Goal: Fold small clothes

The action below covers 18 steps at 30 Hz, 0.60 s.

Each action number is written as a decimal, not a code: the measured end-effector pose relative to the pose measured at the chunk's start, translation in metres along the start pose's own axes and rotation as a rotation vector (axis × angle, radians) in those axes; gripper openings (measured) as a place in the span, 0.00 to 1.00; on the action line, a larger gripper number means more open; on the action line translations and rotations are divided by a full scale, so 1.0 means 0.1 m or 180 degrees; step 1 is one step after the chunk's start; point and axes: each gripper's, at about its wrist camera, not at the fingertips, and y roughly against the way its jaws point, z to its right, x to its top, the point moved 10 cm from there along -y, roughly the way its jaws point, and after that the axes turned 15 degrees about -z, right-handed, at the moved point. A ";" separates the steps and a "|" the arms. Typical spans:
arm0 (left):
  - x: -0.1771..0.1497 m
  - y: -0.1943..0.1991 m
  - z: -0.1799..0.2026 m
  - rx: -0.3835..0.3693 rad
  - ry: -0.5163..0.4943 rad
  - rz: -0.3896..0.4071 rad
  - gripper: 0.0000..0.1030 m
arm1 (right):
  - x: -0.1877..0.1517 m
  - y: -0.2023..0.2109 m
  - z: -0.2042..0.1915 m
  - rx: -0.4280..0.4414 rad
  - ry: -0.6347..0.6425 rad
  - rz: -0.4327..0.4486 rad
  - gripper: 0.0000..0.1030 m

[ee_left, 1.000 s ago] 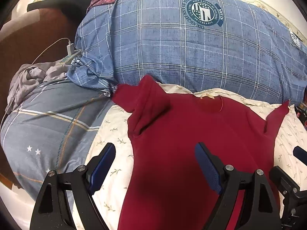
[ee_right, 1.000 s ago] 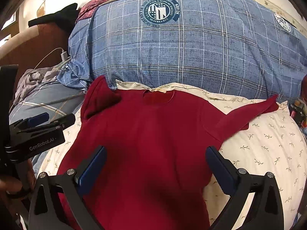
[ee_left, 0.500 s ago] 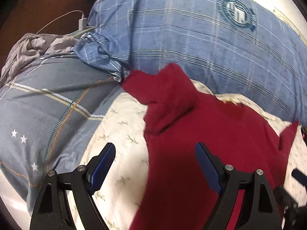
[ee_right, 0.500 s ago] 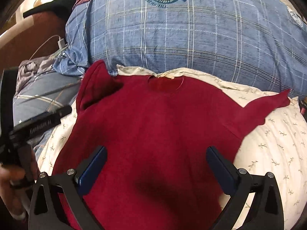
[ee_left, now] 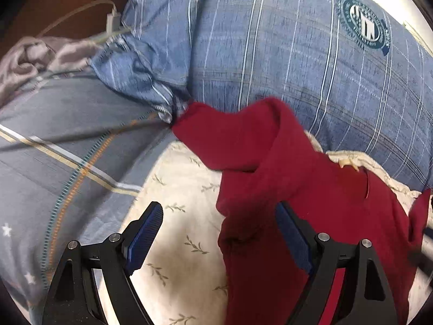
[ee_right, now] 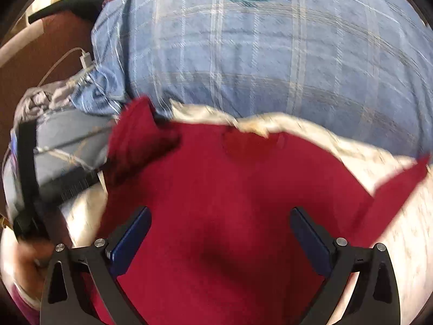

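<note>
A dark red long-sleeved top [ee_right: 232,189] lies spread flat, neck away from me, on a cream leaf-print sheet [ee_left: 178,189]. Its left sleeve [ee_left: 232,135] is bunched up against the blue pillow. Its right sleeve [ee_right: 392,187] stretches out to the right. My left gripper [ee_left: 219,224] is open and empty, low over the top's left edge below the bunched sleeve. My right gripper [ee_right: 220,226] is open and empty over the middle of the top. The left gripper also shows at the left of the right wrist view [ee_right: 67,187].
A large blue plaid pillow [ee_right: 270,62] with a round crest lies behind the top. A grey-blue quilt [ee_left: 67,149] with stripes and stars is at the left. Crumpled grey cloth [ee_left: 29,59] and a white charger cable [ee_left: 111,19] lie at the far left.
Both grippers have moved forward and lower toward the top. The left one has swung left toward the bunched sleeve. Both stay open and the top has not moved.
</note>
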 end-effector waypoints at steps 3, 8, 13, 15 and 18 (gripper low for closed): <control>0.08 -0.09 -0.08 0.0062 -0.0071 -0.0061 0.81 | 0.38 -0.10 -0.19 0.0061 0.0116 0.0094 0.91; 0.24 0.02 -0.39 0.0263 0.0004 0.0176 0.82 | 0.87 -0.57 -0.39 0.0156 -0.0025 -0.0011 0.64; 0.28 -0.10 -0.64 0.0297 0.0153 0.0082 0.82 | 1.12 -0.98 -0.71 0.0299 -0.0031 -0.0130 0.60; 0.33 -0.10 -0.73 0.0323 0.0246 0.0123 0.82 | 1.12 -1.07 -0.91 0.0339 0.0125 -0.0180 0.60; 0.36 -0.11 -0.85 0.0275 0.0402 0.0141 0.82 | 0.95 -1.23 -1.18 0.0425 0.0295 -0.0319 0.59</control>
